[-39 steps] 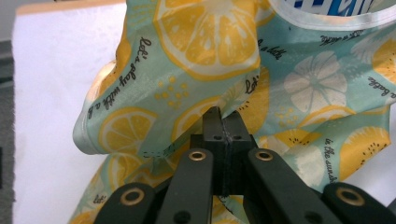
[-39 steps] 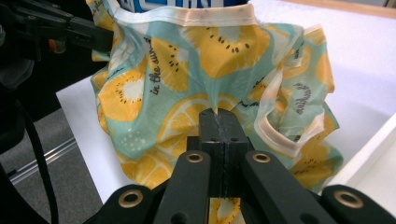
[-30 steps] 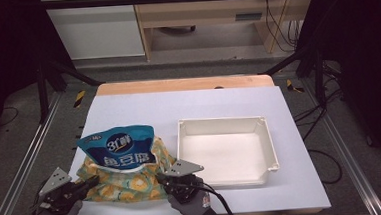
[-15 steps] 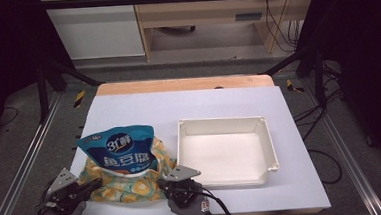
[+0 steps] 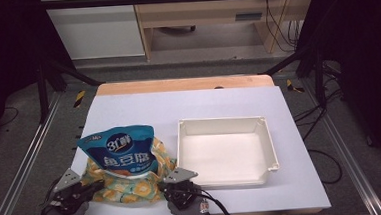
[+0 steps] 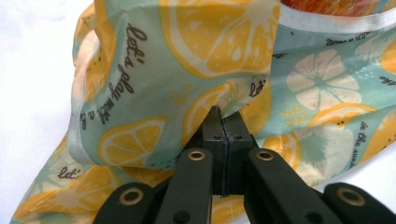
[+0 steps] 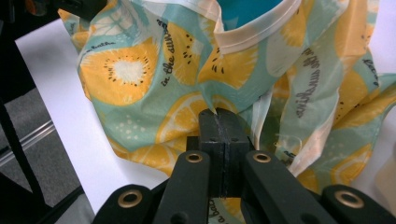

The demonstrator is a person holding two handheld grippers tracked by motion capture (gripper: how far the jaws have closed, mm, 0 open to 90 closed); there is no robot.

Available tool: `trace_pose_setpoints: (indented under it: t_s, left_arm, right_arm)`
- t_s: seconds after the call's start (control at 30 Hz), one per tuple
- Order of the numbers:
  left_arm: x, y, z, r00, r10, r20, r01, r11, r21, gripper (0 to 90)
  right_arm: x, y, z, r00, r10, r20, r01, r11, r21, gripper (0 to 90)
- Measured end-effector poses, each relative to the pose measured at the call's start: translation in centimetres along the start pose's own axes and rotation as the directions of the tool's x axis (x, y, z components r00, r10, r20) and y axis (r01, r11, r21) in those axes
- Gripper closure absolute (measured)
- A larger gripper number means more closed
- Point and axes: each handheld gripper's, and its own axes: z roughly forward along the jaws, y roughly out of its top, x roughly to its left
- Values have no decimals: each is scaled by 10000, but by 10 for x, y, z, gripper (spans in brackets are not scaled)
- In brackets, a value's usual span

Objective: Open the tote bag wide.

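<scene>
Both grippers' jaws pinching lemon-print bag (image 5: 133, 188) — white tray (image 5: 226, 150) just beside.

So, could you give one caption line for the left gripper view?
Left gripper, jaws shut, pinching a fold of the lemon-print bag above the white table.

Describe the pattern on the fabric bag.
The fabric bag is pale teal with yellow-orange citrus slices and black script; clearest in the left gripper view.
</scene>
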Motion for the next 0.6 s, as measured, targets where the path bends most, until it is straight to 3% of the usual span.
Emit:
trace_pose_setpoints:
  t_s: [0.4, 0.6]
  left_arm:
    - [0, -3, 11, 9996, 283, -6, -282, 9966, 775, 897]
    - [1, -5, 15, 9997, 250, 85, -258, 9934, 1119, 897]
  right_arm:
    - [0, -3, 7, 9993, -187, 329, 169, 9983, 552, 880]
    - [0, -3, 5, 9998, -130, 145, 123, 9988, 472, 833]
